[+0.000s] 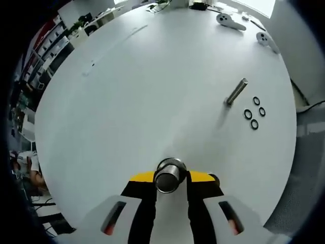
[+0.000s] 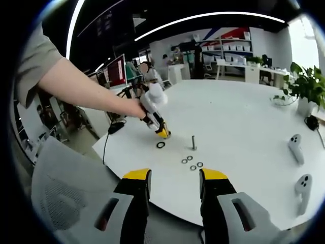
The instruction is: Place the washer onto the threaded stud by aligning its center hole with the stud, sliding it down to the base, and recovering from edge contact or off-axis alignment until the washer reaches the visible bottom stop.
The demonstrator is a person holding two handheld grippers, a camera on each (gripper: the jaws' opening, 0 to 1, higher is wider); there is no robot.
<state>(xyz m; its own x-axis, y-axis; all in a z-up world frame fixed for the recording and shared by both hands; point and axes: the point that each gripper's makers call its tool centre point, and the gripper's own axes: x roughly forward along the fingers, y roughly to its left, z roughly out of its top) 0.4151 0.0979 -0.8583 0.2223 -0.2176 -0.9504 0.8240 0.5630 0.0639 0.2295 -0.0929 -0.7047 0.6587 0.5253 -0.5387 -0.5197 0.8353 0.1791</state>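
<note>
While the left gripper (image 1: pixel 171 184) pinches a shiny metal ring, apparently the washer (image 1: pixel 170 175), low over the white table (image 1: pixel 152 91), the right gripper (image 2: pixel 174 179) hangs spread and empty off the table edge. The upright threaded stud (image 2: pixel 193 142) is bare; four dark rings (image 2: pixel 192 163) lie beside it, another (image 2: pixel 160 145) nearby.

On the white table (image 1: pixel 152 91) one threaded stud (image 1: pixel 236 92) stands at the right of the left gripper view, and four small washers (image 1: pixel 254 114) lie in a cluster just beside its base. The right gripper view shows a fifth, larger washer (image 2: pixel 160 145) lying apart at centre frame, left of the stud. Two white hand controllers (image 2: pixel 299 170) lie at the right edge of that view, and one potted plant (image 2: pixel 305 89) stands at its upper right.
</note>
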